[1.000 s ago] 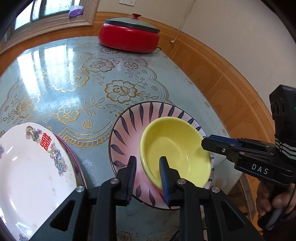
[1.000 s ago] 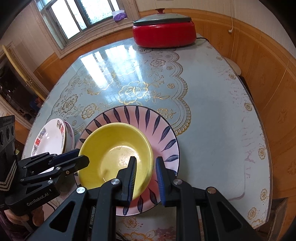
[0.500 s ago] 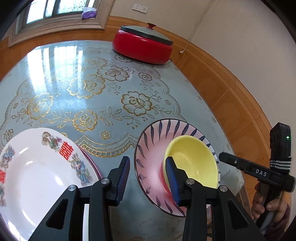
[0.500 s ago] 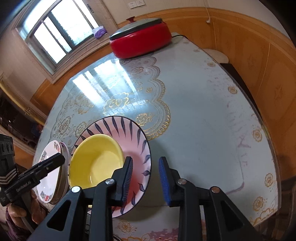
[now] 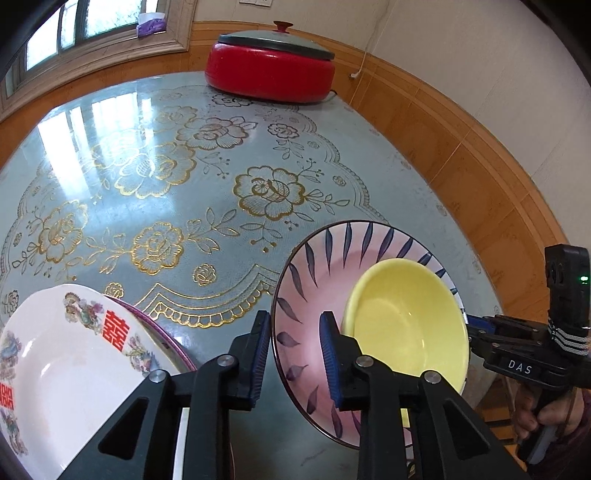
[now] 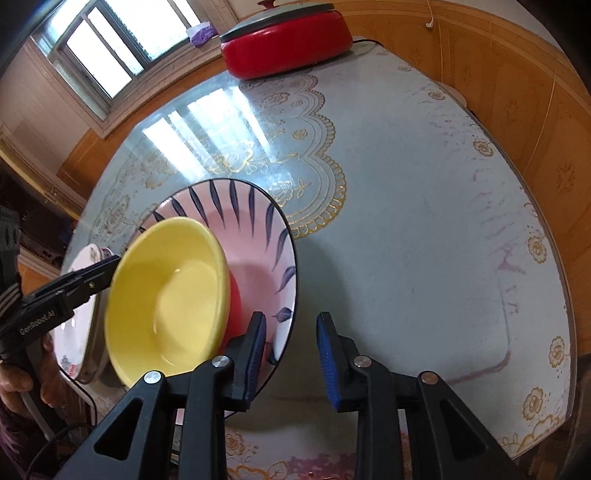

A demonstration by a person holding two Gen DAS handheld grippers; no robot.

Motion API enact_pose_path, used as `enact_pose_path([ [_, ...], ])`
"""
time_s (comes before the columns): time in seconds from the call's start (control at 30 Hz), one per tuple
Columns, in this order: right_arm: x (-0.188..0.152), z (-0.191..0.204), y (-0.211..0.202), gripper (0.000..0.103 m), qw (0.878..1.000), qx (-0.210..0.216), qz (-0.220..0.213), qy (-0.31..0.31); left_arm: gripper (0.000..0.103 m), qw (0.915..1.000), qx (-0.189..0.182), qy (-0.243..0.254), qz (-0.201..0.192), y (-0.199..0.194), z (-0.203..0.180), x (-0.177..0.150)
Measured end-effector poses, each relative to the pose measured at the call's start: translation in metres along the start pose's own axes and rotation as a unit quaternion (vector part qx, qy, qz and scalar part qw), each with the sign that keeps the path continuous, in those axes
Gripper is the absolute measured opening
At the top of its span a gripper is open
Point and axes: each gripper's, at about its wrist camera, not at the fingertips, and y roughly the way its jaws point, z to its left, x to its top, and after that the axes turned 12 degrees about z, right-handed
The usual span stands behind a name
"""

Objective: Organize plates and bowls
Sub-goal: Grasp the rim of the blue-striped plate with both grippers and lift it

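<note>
glossy floral tablecloth (image 5: 229, 177) (window glare), wood-panelled walls (image 5: 472, 177), red cooker (image 5: 269, 74)

A red electric pot (image 5: 271, 72) with a grey-green lid and red knob sat at the far edge of the round table (image 5: 155, 162), whose pale blue cloth carried gold roses and a scalloped border. Behind it ran wooden wainscoting (image 5: 461, 155) below a white wall. A purple packet (image 5: 151, 25) lay on the window (image 6: 107, 48) sill
</note>
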Motion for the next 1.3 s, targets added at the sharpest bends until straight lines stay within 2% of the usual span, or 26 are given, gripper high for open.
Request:
enact_pose_path([
  [0.17,0.003,0.005,0.001,0.012,0.999,-0.038,-0.005,-0.018,0.025,0.9997,-0.019,0.005,0.013,0.007,-0.004,0.002],
  [0.2,0.004,0.003,0.001,0.012,0.999,-0.04,-0.005,-0.017,0.025,0.9997,-0.016,0.009,0.012,0.009,-0.006,0.002],
  [0.33,0.007,-0.01,-0.002,0.012,0.999,-0.039,-0.007,-0.01,0.024,0.9992,-0.032,0.007,0.025,0.018,-0.01,0.001],
  [0.53,0.005,-0.016,-0.001,0.012,0.999,-0.028,-0.006,-0.023,0.024,0.9994,-0.006,0.018,0.027,0.032,-0.021,-0.004],
  [0.67,0.005,-0.019,0.003,0.013,1.0,-0.01,-0.003,-0.025,0.023,0.9997,0.007,0.017,0.017,0.035,-0.023,-0.005],
  [0.73,0.005,-0.022,0.005,0.015,1.0,-0.001,-0.001,-0.024,0.023,0.9997,0.009,0.023,-0.003,0.033,-0.023,-0.006],
  [0.8,0.005,-0.024,0.007,0.019,1.0,0.005,0.003,-0.025,0.024,0.9985,0.027,0.04,-0.025,0.03,-0.029,-0.009],
  [0.83,0.005,-0.025,0.008,0.02,1.0,0.009,0.005,-0.027,0.027,0.998,0.036,0.043,-0.03,0.03,-0.031,-0.009],
  [0.87,0.006,-0.025,0.009,0.021,0.999,0.013,0.006,-0.03,0.03,0.998,0.035,0.044,-0.03,0.03,-0.032,-0.01],
  [0.97,0.006,-0.023,0.012,0.022,0.999,0.014,0.009,-0.043,0.03,0.9981,0.034,0.047,-0.021,0.034,-0.036,-0.008],
  [1.03,0.006,-0.021,0.012,0.022,0.999,0.011,0.009,-0.049,0.03,0.9992,0.019,0.036,-0.007,0.04,-0.034,-0.004],
  [1.2,0.007,-0.015,0.014,0.023,0.997,0.003,0.003,-0.078,0.023,0.9994,0.019,0.031,0.001,0.047,-0.034,-0.006],
  [1.3,0.009,-0.012,0.016,0.023,0.997,0.004,0.008,-0.081,0.023,0.9996,0.013,0.026,-0.005,0.05,-0.034,-0.007],
])
